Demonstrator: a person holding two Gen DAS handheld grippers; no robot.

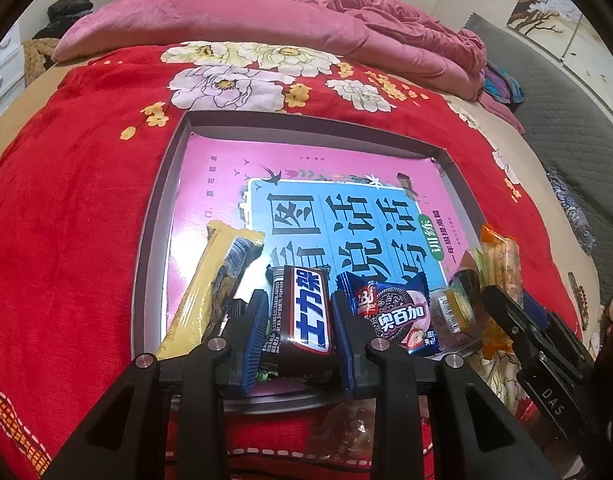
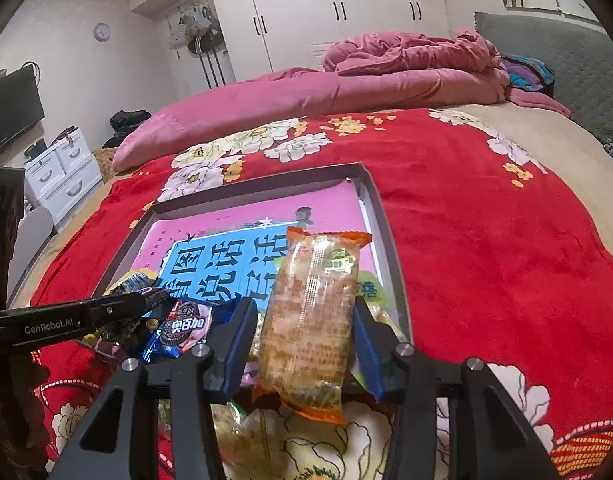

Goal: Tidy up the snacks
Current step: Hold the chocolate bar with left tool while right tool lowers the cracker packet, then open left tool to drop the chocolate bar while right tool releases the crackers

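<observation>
Risk first, going left to right. Left claw (image 1: 296, 320) is clamped on the brown Snickers-type choc bar (image 1: 302, 312), blue pads pressing both long sides, bar over the near edge of the shallow grey tray (image 1: 158, 216) on the bed. Wrapper is slick; if the grip is only on the foil and not the bar, it could slide out and land on the strawberry sandwich-cookie pack (image 1: 398, 316) just beside it, or knock the long yellow biscuit pack (image 1: 214, 284) lying against the tray's left wall. Right claw (image 2: 302, 320) grips the orange-ended clear cake pack (image 2: 310, 320), w/ most of the pack sticking out past the pads over the tray's near right corner. Pack looks soft and puffy, so squeezing harder may crush the contents; a loose hold lets it tip or swing. The 2 claws work close together at the near edge, so they could bump each other or drag the cookie pack off the tray onto the red floral blanket (image 2: 486, 240). The book cover (image 1: 306, 168) lining the tray is glossy, so anything set down may skid.

Count, approx:
- claws: 2, both holding
- choc bar: 1
- long yellow biscuit pack: 1
- cookie pack: 1
- cake pack in right claw: 1
- small yellowish sweet near tray's right edge: 1, can't tell what it is
- more wrapped snacks on the blanket under the right claw: number unclear
- tray: 1, book: 1
</observation>
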